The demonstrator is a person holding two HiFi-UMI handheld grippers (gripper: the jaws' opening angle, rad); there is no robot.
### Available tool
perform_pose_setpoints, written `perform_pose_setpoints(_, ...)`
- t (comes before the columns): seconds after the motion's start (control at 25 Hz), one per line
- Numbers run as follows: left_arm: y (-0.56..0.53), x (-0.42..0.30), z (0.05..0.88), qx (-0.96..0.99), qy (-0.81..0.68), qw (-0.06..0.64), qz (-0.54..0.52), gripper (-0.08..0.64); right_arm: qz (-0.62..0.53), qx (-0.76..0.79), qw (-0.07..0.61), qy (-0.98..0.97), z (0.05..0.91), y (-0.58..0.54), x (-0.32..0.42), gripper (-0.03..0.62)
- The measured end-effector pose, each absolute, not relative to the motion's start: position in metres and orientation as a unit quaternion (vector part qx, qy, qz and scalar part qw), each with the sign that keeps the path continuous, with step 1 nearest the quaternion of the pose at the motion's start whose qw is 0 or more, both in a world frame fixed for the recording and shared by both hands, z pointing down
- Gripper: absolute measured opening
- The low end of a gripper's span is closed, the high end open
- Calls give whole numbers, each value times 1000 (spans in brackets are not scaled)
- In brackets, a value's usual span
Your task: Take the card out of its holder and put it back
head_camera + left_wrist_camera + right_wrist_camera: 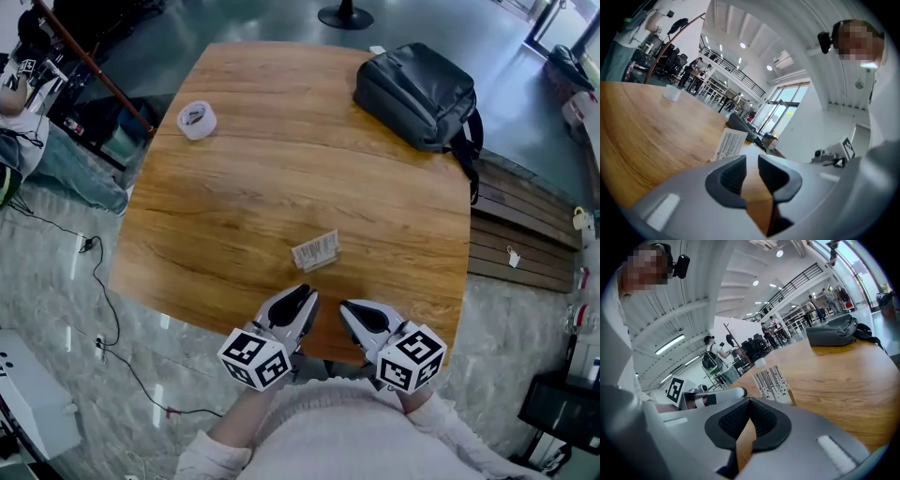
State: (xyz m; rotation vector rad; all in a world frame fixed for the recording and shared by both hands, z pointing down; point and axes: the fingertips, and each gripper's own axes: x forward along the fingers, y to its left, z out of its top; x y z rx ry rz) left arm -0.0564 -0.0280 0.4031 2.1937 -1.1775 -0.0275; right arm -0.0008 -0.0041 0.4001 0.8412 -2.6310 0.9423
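A white card (316,250) printed with black bars stands in a low holder on the wooden table (281,169), a little beyond both grippers. In the left gripper view the card (731,143) shows just past the jaws, slightly left of them. My left gripper (306,294) (751,160) is open, with a narrow gap between its pads and nothing in it. My right gripper (346,307) (750,401) is shut, its tips touching and empty. From the right gripper view the card (772,382) stands ahead and a bit right, a wood-coloured base (792,398) at its foot.
A roll of white tape (197,119) lies at the table's far left. A black backpack (419,92) sits at the far right corner. A slatted bench (516,230) runs along the table's right side. Cables lie across the floor at the left.
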Motion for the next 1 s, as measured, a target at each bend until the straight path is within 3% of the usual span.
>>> perform_pose_setpoints(0.24, -41, -70, 427, 817, -481, 319, -2, 88, 338, 291, 126, -886, 422, -2, 2, -3)
perform_pose_setpoints(1.0, -86, -86, 435, 880, -431, 197, 25, 137, 385, 298, 138, -863, 462, -8, 3, -3)
